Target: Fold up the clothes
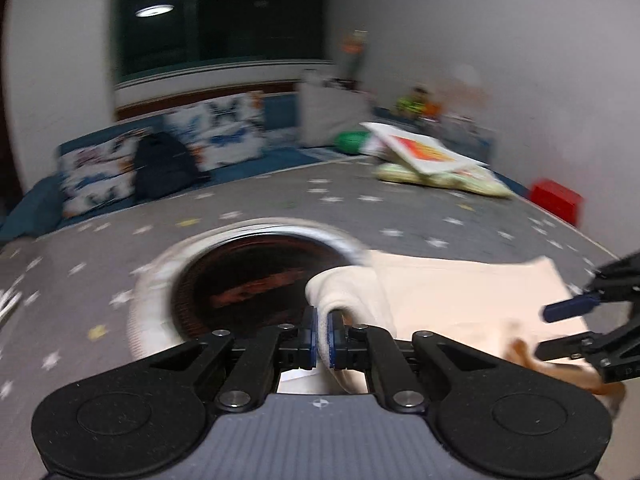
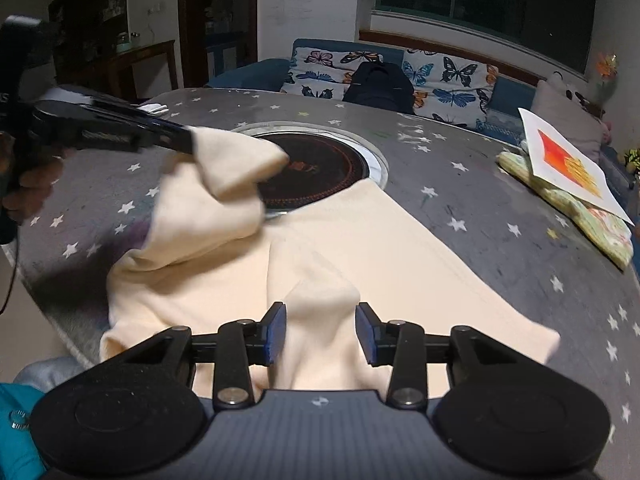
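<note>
Left gripper pinching cream garment | right gripper jaws apart

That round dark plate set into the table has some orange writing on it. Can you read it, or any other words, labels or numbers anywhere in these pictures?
Nothing can be read for certain.
Round dark plate: orange marks at its middle, too blurred to read in both views.
White card on the green cushion: a red and orange picture, no legible words.
Left gripper: a pale mark at the left edge of the right wrist view, cut off and unreadable.
</note>
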The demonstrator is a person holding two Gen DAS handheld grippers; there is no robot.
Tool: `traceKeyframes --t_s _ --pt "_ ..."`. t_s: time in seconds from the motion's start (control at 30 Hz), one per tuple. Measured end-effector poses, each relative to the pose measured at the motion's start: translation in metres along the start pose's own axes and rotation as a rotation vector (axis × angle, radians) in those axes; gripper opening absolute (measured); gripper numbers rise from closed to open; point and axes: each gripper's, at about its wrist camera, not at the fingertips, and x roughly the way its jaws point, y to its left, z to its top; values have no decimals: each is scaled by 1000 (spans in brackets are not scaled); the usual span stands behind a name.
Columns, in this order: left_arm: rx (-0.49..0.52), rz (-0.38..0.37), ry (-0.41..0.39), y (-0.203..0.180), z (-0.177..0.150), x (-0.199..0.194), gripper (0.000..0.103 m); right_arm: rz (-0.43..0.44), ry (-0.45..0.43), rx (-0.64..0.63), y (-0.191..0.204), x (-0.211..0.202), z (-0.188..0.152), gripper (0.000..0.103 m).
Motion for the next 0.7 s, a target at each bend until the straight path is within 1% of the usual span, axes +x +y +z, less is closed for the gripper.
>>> traceKeyframes --t_s 0.13,0.2,0.27,0.43,0.47,0.53,0.6,0.63,0.7 --pt "-86 114 21 45 -14 -12 6 4 -15 -16 1 15 15 45" --pt "-130 147 44 61 -21 -15 5 9 -14 -25 2 25 21 45" --pt "-171 175 69 76 -30 -16 5 20 -1 -30 4 37 26 45" --pt "-211 201 111 90 -46 -17 5 28 49 -74 19 68 29 45" --pt "-216 204 113 92 -48 -18 5 26 60 -86 22 74 28 44" --pt "-228 209 113 95 -51 -19 5 12 73 -108 26 81 26 32" --pt "-241 218 117 98 -52 -19 5 2 63 -106 25 78 24 14" --pt "-248 222 119 100 -53 -20 5 -10 50 -97 22 75 24 11" --pt "-260 232 126 102 -57 -21 5 -47 19 -64 13 65 23 10"
